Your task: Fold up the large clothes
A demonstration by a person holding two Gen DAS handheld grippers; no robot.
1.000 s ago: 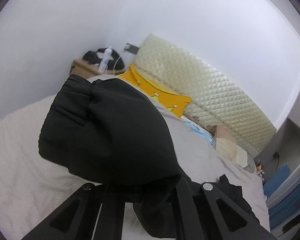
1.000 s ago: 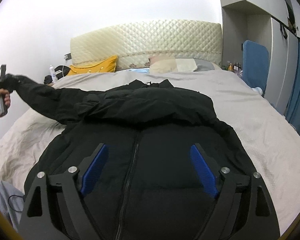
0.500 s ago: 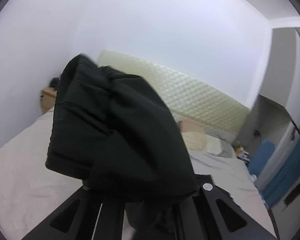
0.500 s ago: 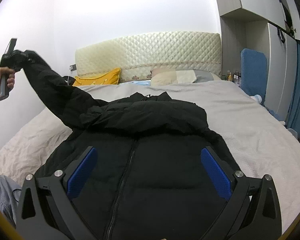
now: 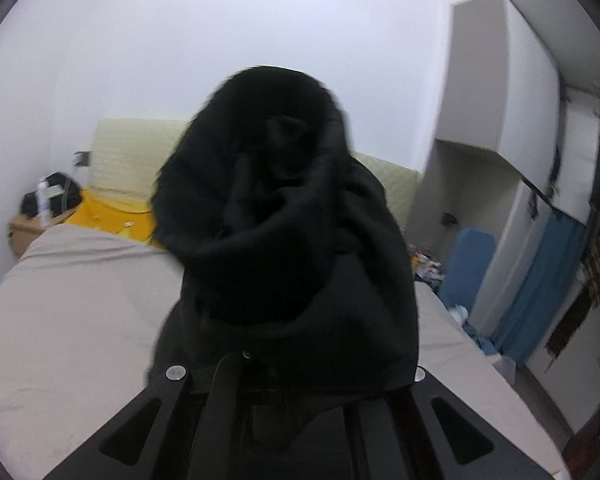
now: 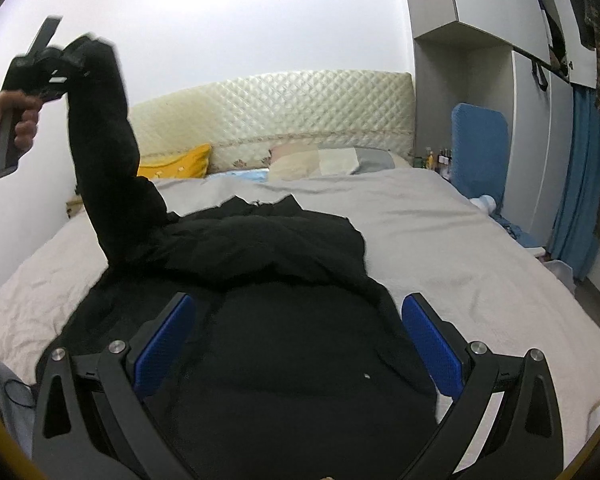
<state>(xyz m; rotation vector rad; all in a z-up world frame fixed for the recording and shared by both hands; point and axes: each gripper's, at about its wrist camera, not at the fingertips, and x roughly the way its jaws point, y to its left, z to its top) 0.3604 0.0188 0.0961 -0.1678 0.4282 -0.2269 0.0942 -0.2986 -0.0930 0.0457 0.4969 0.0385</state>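
Jaws of the left gripper [image 6: 66, 62] pinch the sleeve [image 6: 104, 152] of one black jacket [image 6: 284, 320], hoisting it above the bed [image 6: 480, 264], probably to fold it across the chest; the right gripper [image 6: 296, 344] hovers with jaws spread and empty, just widened, over the jacket's body

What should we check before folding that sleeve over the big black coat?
1. Left gripper clamped on the sleeve: ok.
2. Sleeve lifted clear of the bed: ok.
3. Right gripper open, nothing between its fingers: ok.
4. Black coat lying flat, zipper side up: ok.
5. Other sleeve already tucked in: cannot tell.
6. Yellow pillow away from the coat: ok.
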